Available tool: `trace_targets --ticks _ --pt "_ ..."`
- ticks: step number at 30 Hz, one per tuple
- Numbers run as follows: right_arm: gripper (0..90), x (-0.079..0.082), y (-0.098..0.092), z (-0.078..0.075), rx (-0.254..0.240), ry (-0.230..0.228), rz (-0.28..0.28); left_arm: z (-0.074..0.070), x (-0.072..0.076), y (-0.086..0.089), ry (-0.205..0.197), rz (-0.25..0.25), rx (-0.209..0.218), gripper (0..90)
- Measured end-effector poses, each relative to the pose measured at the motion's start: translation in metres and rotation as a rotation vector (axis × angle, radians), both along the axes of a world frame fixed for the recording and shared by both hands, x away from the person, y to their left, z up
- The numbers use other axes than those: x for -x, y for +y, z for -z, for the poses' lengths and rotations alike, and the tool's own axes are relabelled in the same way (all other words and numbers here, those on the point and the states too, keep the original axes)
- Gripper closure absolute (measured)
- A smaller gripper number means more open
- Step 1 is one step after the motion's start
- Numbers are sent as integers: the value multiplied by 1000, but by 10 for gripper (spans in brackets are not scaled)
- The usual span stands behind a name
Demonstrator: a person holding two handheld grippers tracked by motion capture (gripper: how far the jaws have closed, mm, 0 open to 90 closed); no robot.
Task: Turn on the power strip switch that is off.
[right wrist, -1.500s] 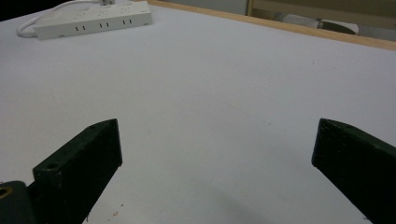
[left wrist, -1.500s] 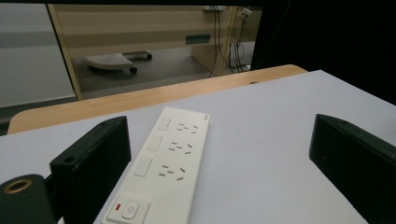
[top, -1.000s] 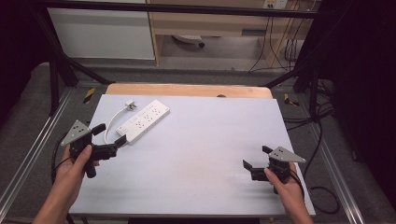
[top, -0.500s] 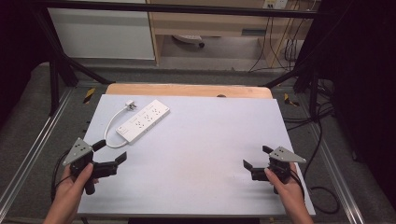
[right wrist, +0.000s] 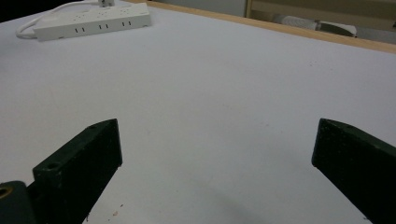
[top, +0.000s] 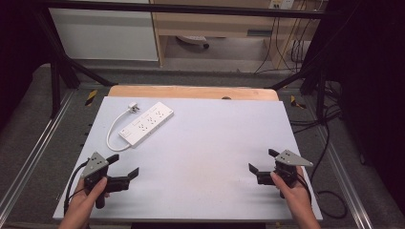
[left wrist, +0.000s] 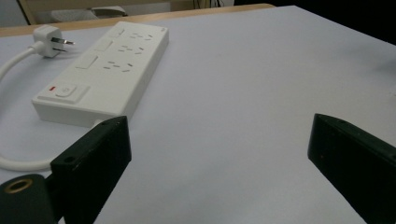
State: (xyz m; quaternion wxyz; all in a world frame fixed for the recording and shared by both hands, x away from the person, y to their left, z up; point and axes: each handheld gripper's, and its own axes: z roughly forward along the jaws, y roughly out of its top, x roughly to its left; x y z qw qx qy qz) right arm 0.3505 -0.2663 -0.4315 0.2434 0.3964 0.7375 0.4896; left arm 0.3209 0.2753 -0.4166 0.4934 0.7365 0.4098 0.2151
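in the high view, a white power strip (top: 146, 123) is seen lying flat on the far left part of the pale tabletop (top: 205, 143), set at a slant, with its white cable (top: 111, 135) looped out to the left and its plug (top: 133, 109) resting just beyond the strip's far end. the left gripper (top: 125, 166) is held by a hand (top: 85, 202) at the near left corner of the tabletop, its fingers spread apart and grasping nothing; it is placed nearer to the person than the strip and apart from it. the right gripper (top: 260, 161) is held by the other hand (top: 293, 195) at the near right corner, its fingers likewise released and bare, well apart from the strip. in the left gripper view, the power strip (left wrist: 105, 70) is shown close ahead, to the left of the gap between the two black fingers (left wrist: 93, 163), with a switch and a small red mark at its near end and rows of sockets along its top; the plug (left wrist: 48, 35) lies at the upper left, and a curve of cable (left wrist: 21, 163) is seen beside the left finger. nothing is caught between the fingers, and bare tabletop (left wrist: 243, 102) is seen through the gap. in the right gripper view, the power strip (right wrist: 93, 20) is seen far off at the upper left, with the cable (right wrist: 37, 21) curled at its end; the fingers (right wrist: 79, 163) are held wide apart over plain tabletop (right wrist: 224, 93).
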Motion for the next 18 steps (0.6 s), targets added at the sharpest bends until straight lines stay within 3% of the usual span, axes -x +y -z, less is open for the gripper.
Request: trace_targets --ticks 13,16,18 --pt "24 -1 2 3 23 14 5 21 4 -25 61 106 -92 67" --pt "26 -3 2 6 50 46 36 22 5 -26 67 112 -106 67" --pt "30 -4 1 11 85 83 67 22 4 -24 71 103 -94 67"
